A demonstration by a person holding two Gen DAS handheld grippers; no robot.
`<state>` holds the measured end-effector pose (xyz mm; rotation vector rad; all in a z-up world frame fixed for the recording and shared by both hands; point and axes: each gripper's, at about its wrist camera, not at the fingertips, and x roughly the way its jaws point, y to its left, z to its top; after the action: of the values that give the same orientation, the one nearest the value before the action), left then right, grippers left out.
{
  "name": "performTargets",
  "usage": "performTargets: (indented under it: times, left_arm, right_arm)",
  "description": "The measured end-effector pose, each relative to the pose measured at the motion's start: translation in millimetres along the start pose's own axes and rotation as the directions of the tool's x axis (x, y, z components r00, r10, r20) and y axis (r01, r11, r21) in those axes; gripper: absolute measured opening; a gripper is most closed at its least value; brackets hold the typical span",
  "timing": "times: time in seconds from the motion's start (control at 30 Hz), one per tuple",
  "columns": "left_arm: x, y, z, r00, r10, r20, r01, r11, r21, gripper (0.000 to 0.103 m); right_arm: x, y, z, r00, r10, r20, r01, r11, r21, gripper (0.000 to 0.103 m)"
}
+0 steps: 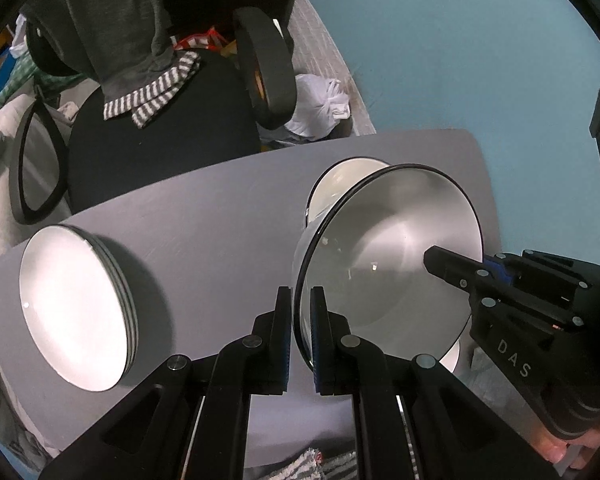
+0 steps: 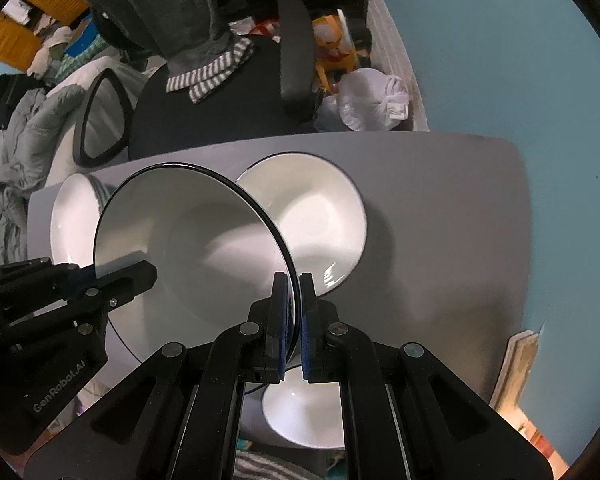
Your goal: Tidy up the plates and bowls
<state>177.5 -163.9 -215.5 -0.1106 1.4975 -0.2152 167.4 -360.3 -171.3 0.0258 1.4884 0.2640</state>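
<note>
Both grippers hold one white black-rimmed bowl above the grey table. My left gripper is shut on its near rim. My right gripper is shut on the opposite rim of the same bowl. The right gripper also shows in the left wrist view, the left gripper in the right wrist view. A stack of white plates lies at the table's left. A second white bowl sits behind the held one, and a third white bowl sits near the front edge.
A black office chair draped with grey and striped clothes stands beyond the table's far edge. A white bag and clutter lie on the floor by the blue wall. Papers lean off the table's right.
</note>
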Motion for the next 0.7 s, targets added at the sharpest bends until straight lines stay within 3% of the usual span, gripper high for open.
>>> performTargets:
  times: [0.7]
  left_arm:
    - [36.4,-21.8,33.7,0.999,0.035,-0.034,-0.037,0.998,-0.058,0.008]
  right_arm:
    - [24.8,-40.2,29.4,0.999,0.015,-0.051,-0.016,1.000,-0.014,0.006]
